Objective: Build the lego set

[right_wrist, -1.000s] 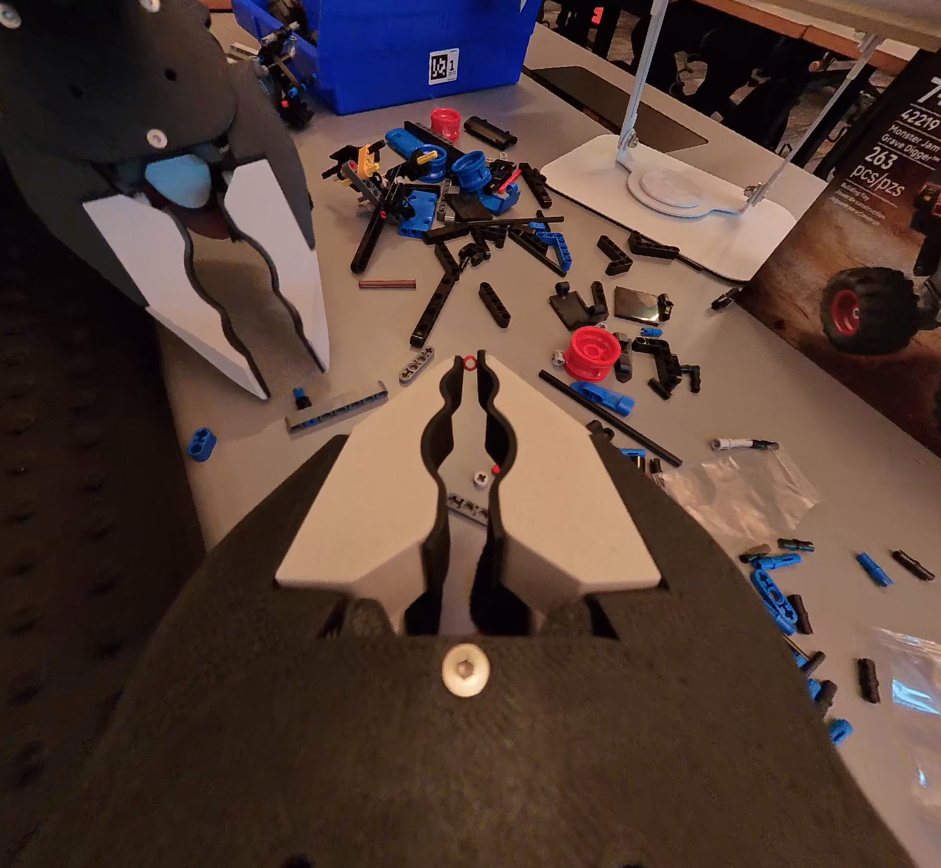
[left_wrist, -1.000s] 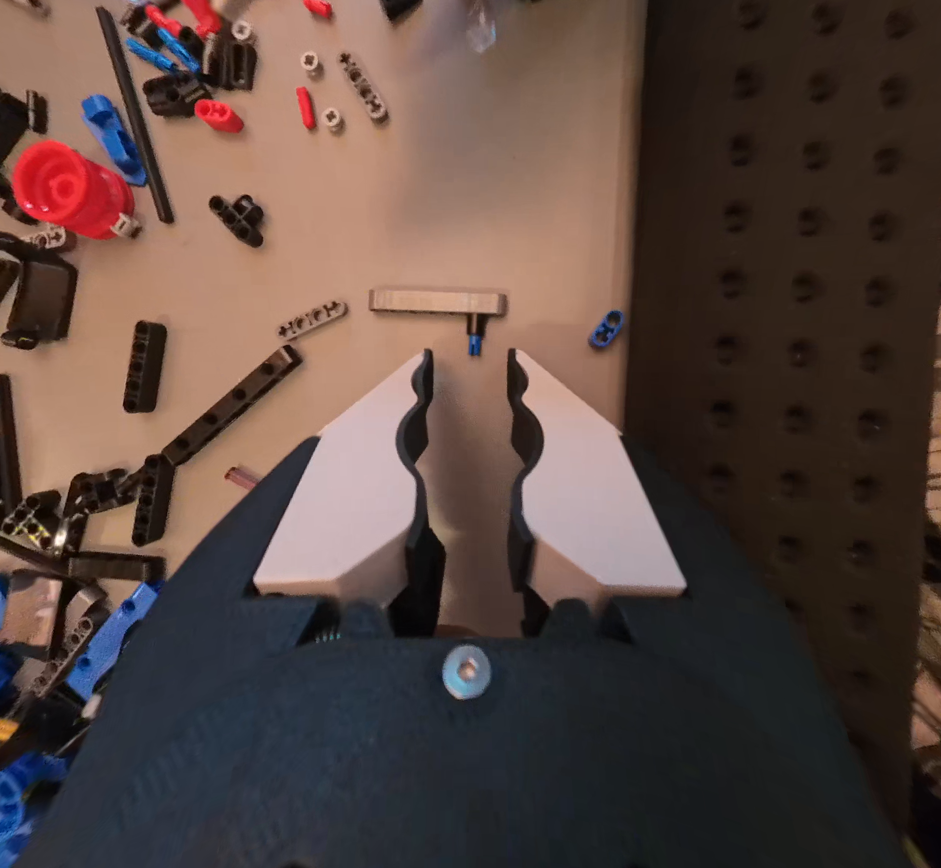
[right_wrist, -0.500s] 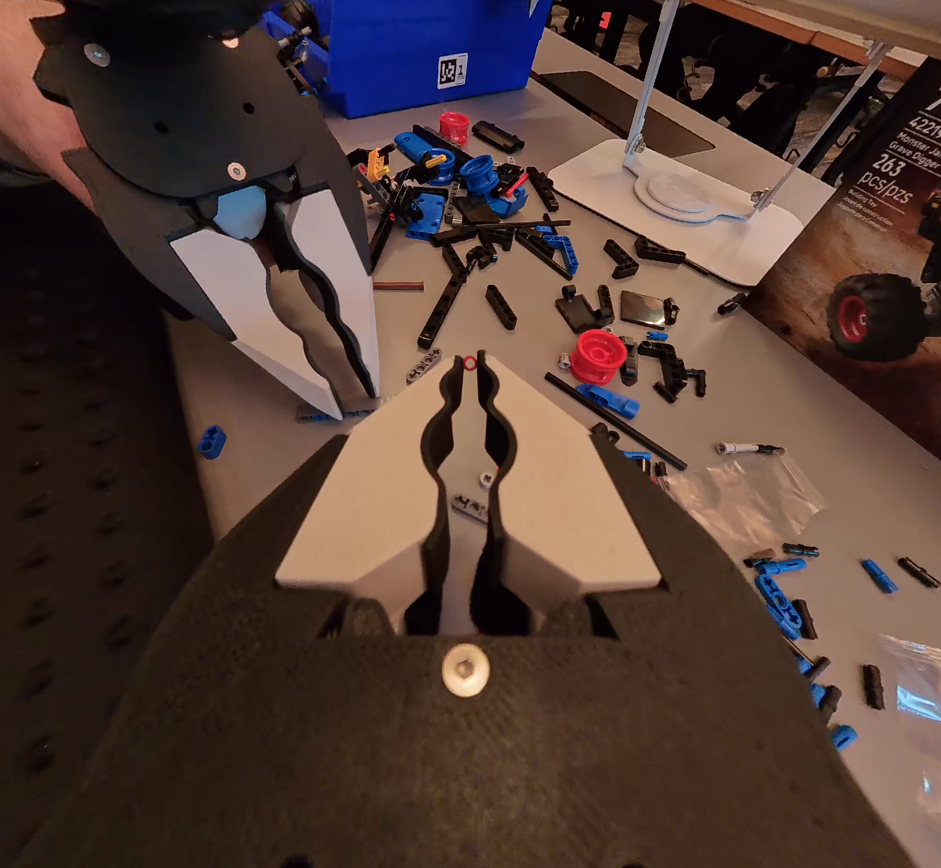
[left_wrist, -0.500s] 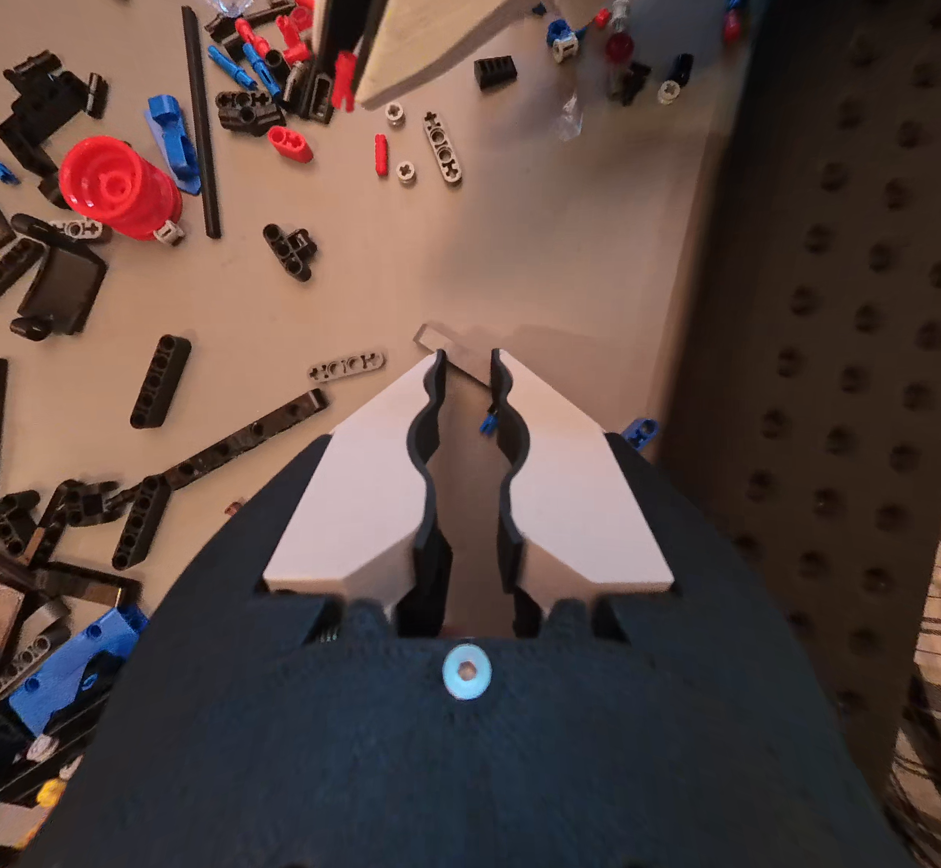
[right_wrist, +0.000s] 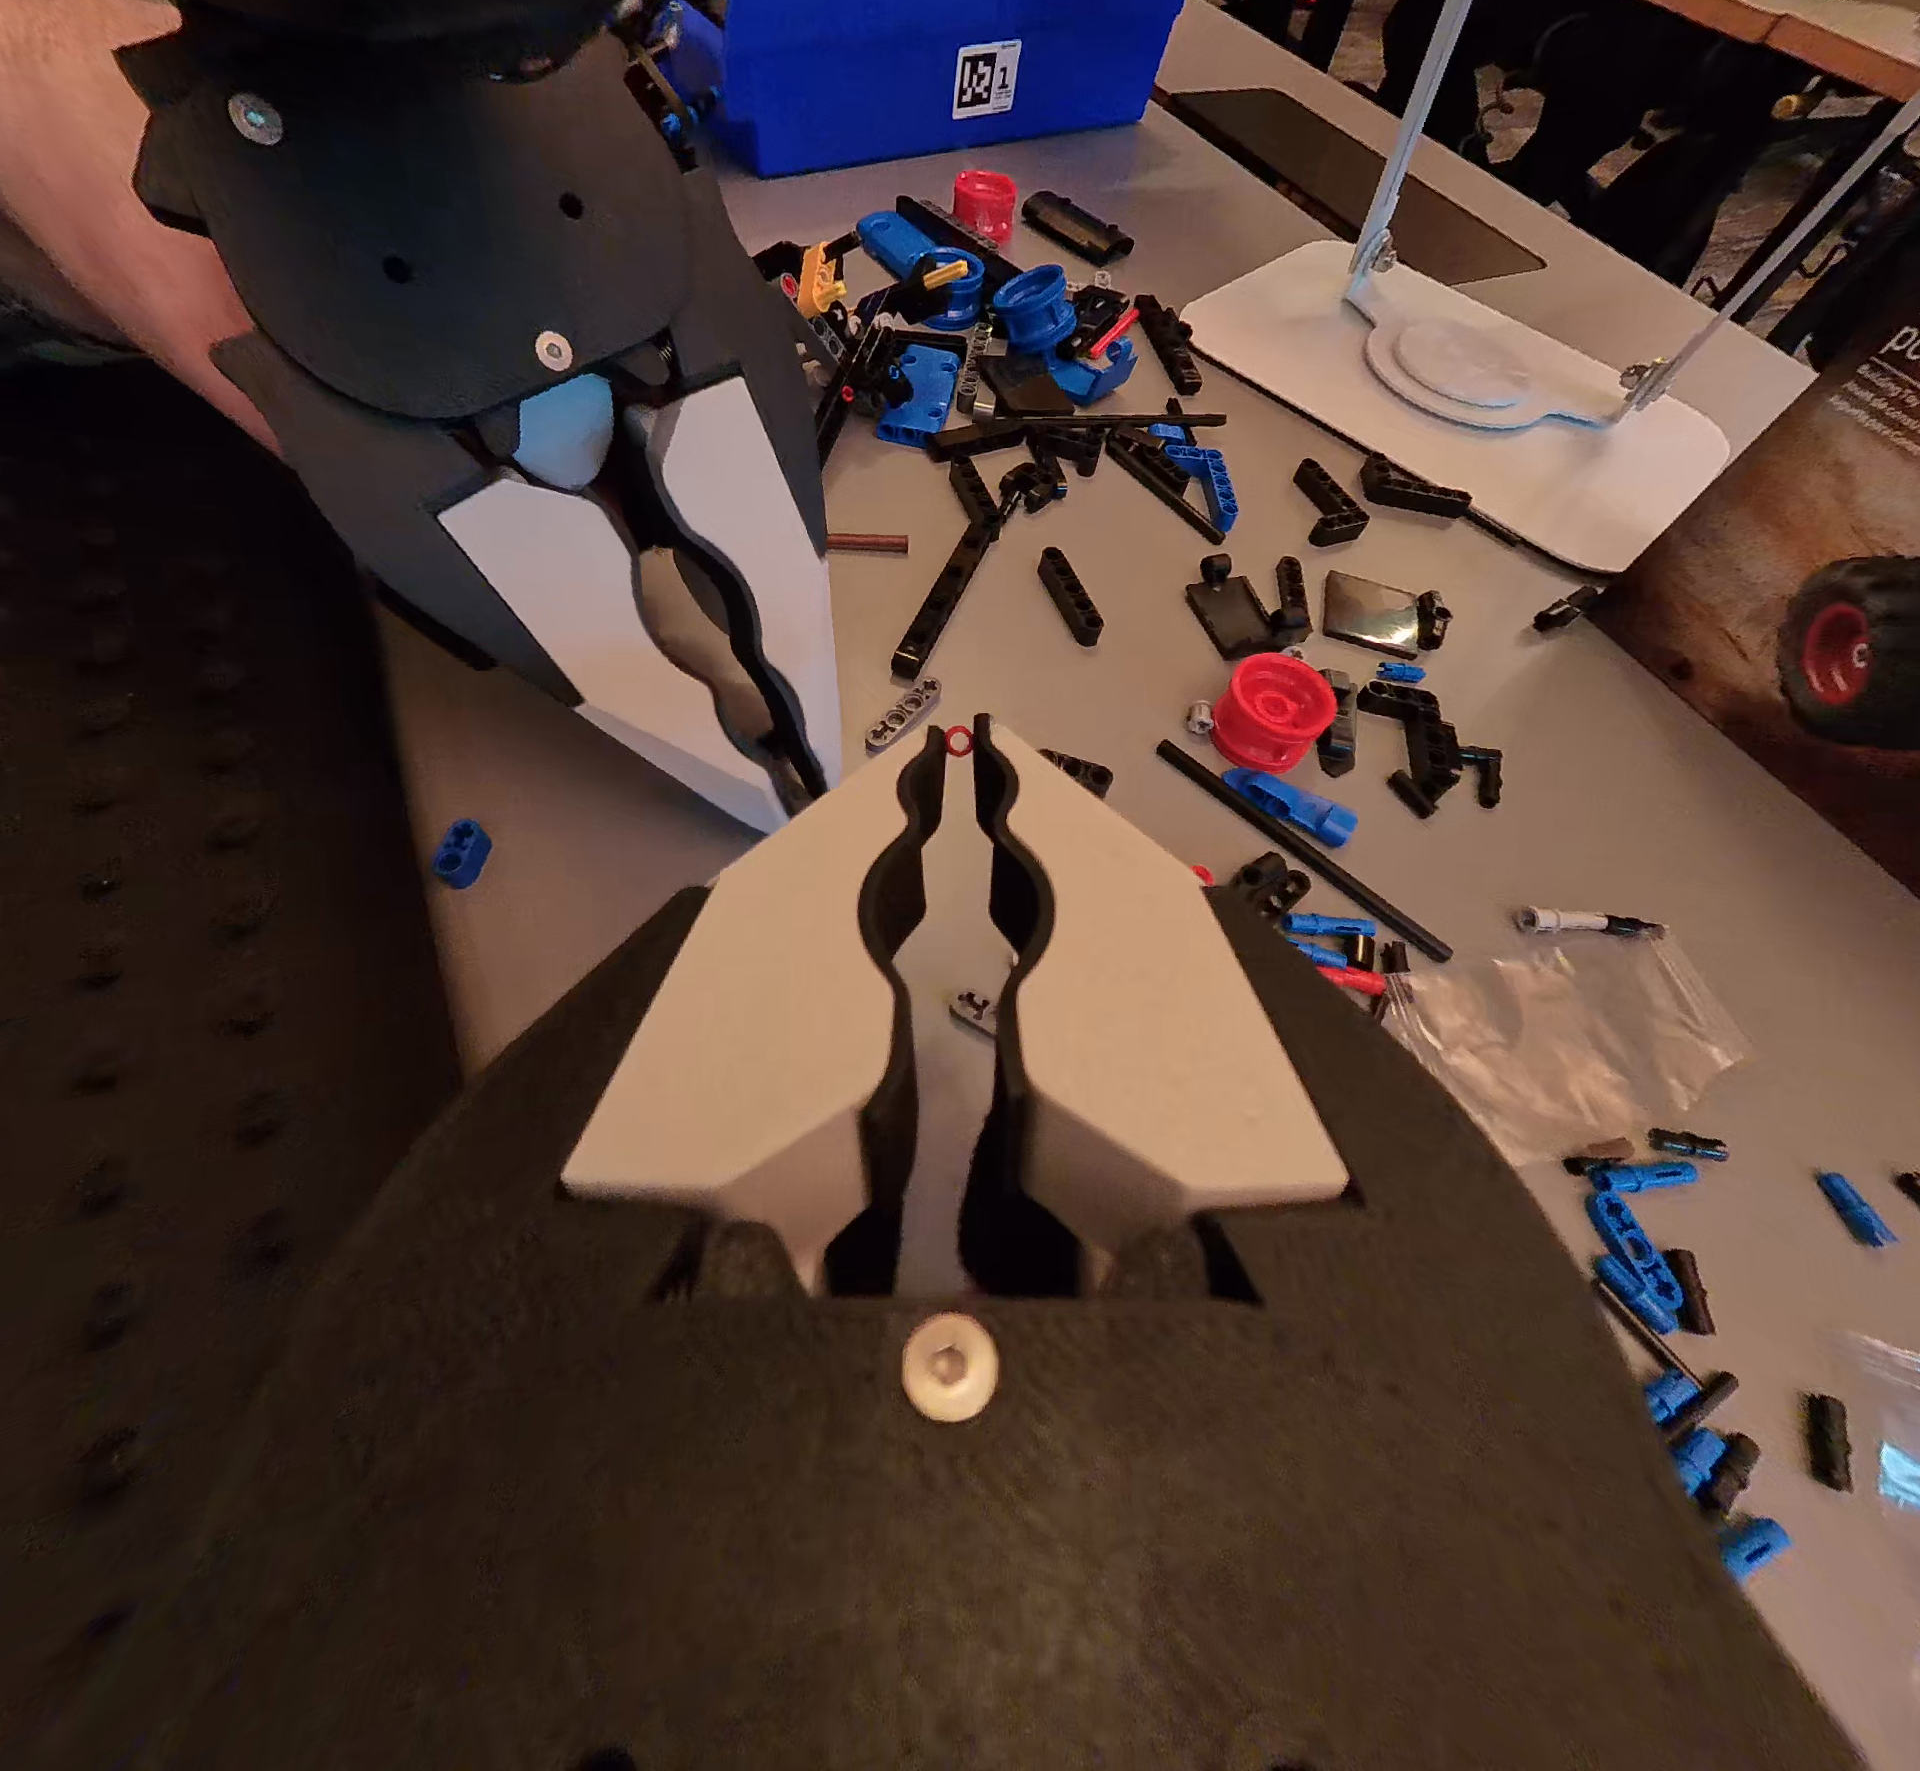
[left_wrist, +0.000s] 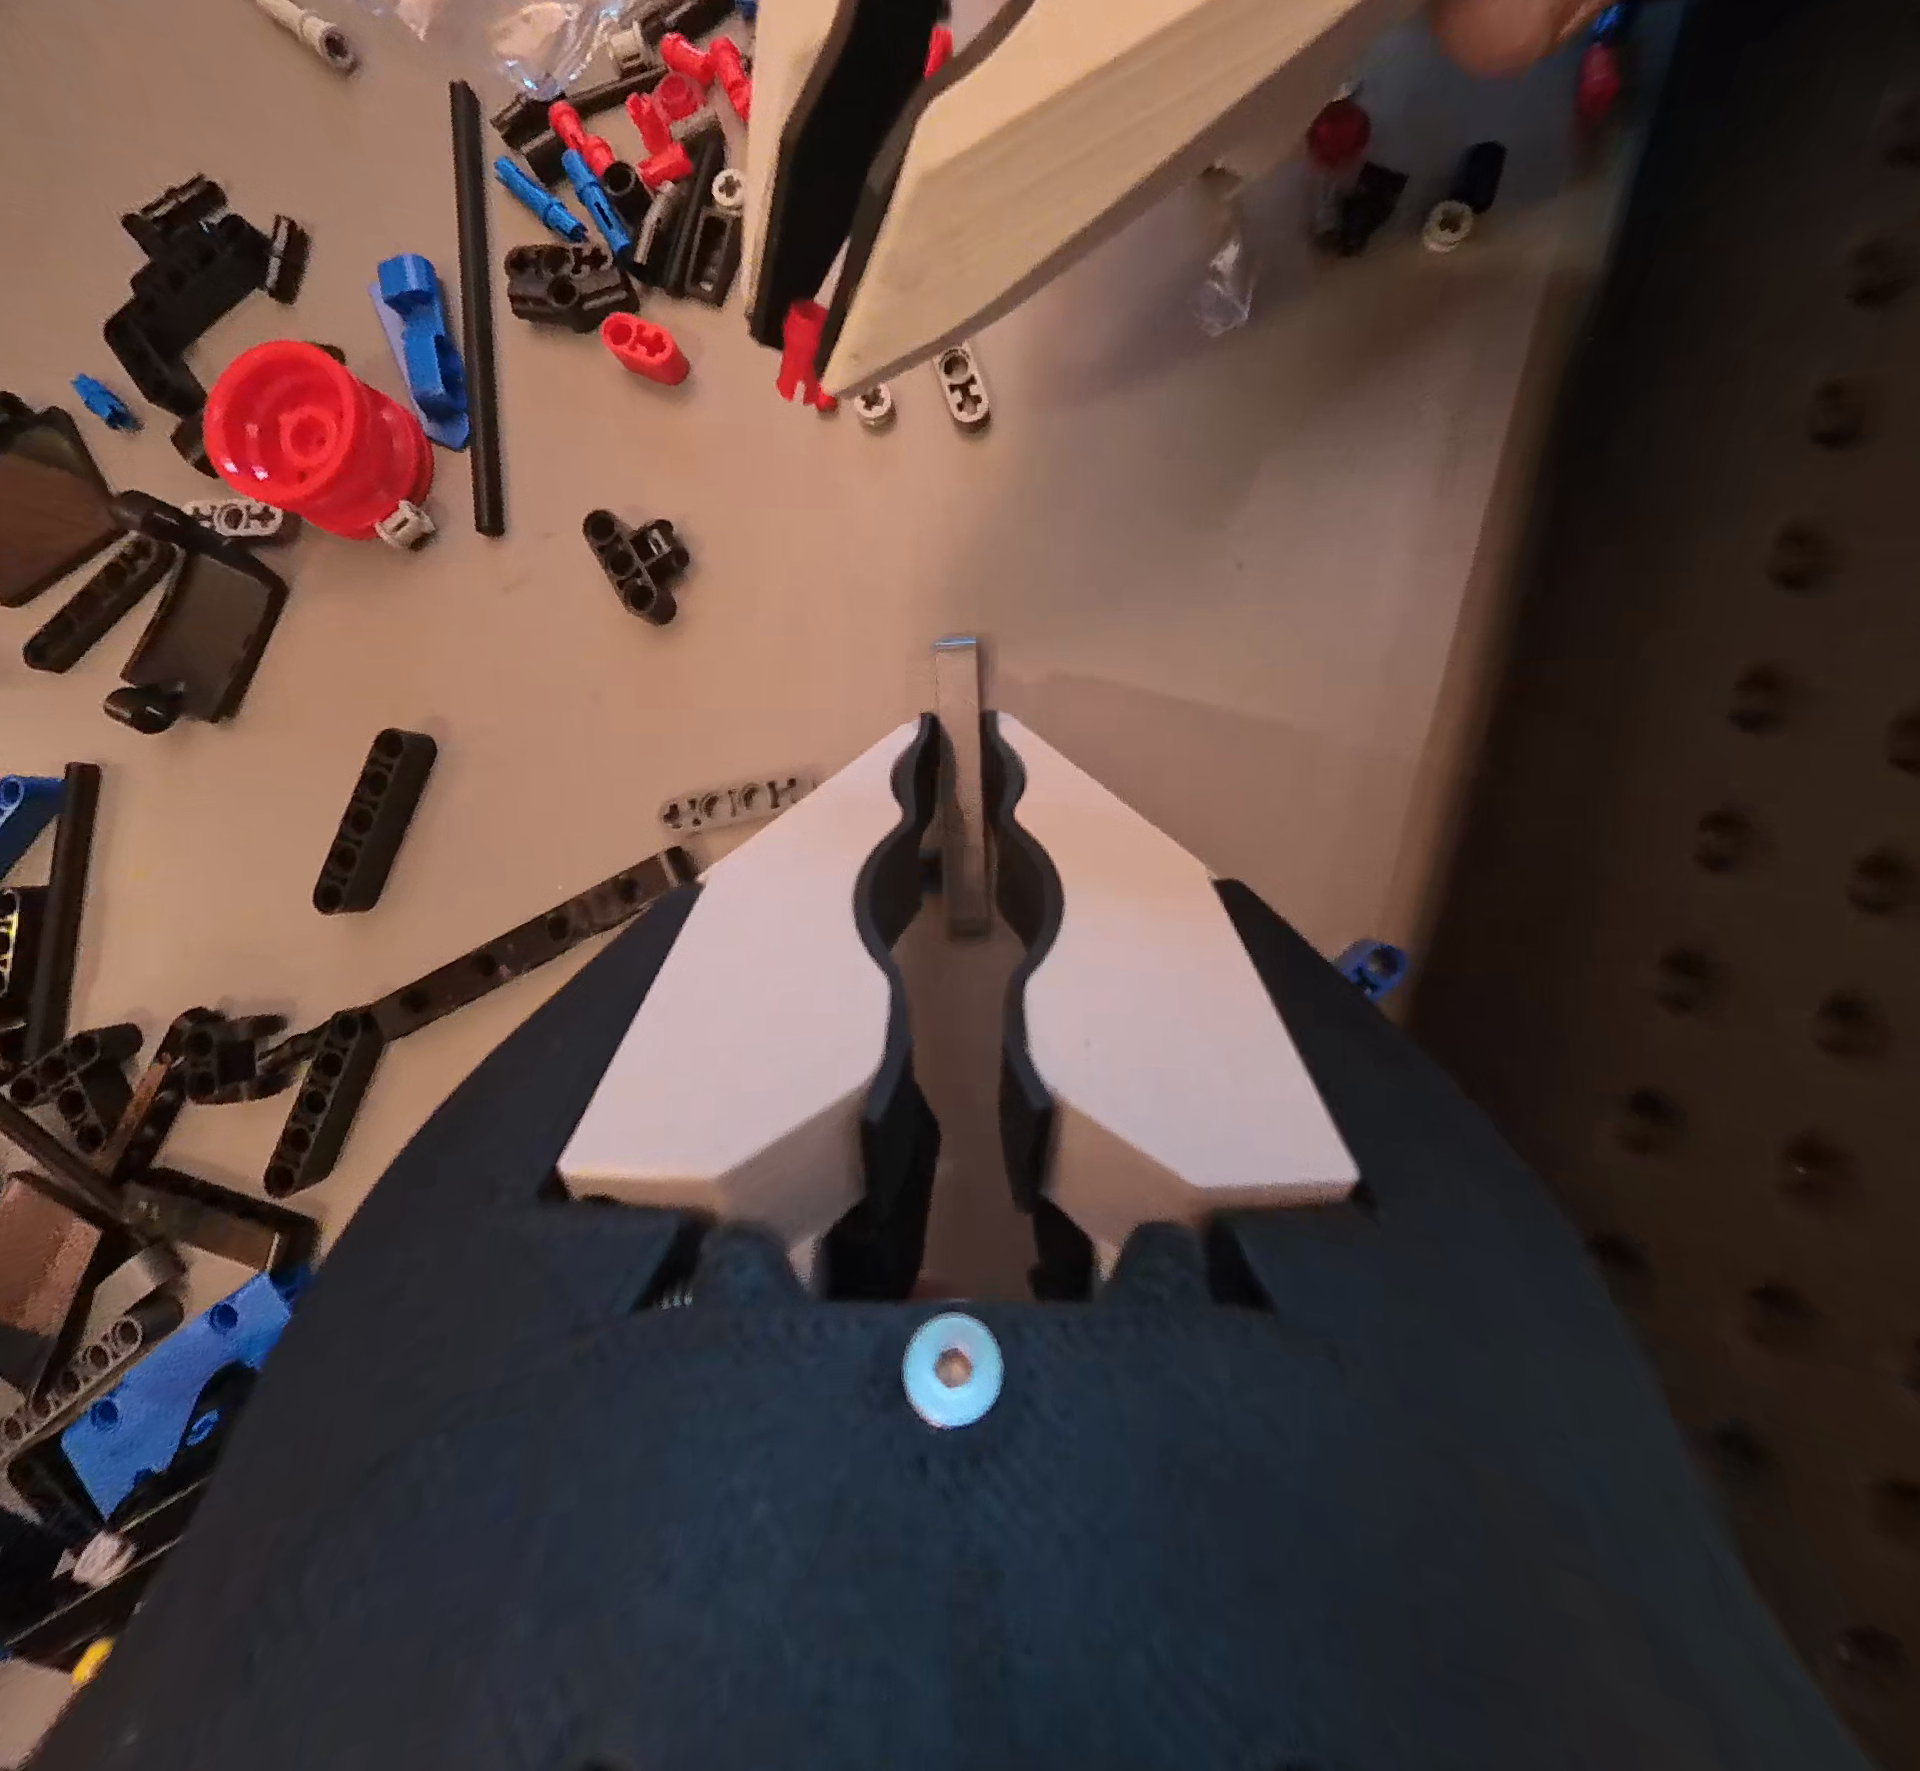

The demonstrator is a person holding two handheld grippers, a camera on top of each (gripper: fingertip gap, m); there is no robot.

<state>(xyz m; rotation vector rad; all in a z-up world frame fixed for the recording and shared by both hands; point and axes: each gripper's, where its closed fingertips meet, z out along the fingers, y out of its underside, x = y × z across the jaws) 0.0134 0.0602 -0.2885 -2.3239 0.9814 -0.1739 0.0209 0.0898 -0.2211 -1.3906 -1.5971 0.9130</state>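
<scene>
1. Between the tips of the left gripper (left_wrist: 958,734), one long grey plastic lego beam (left_wrist: 958,786) is pinched edge-on; its long axis runs straight ahead along the fingers, far end just past the tips.
2. Ahead and slightly left of those tips, the right gripper (left_wrist: 805,350) is pressed onto one small red plastic pin (left_wrist: 798,348), which pokes out beyond its tips toward the beige table (left_wrist: 1195,526).
3. Left of both grippers: one red plastic wheel hub (left_wrist: 312,438), one long black plastic axle rod (left_wrist: 476,308), one blue plastic half-beam (left_wrist: 424,339).
4. Right wrist view alone shows one blue plastic bin (right_wrist: 935,28), one white stand base (right_wrist: 1475,402) and one clear plastic bag (right_wrist: 1558,1046); the pin appears as a red ring (right_wrist: 958,739) at the tips.
5. Left wrist view alone shows the beam; in the right view the left gripper (right_wrist: 795,786) hides it.
</scene>
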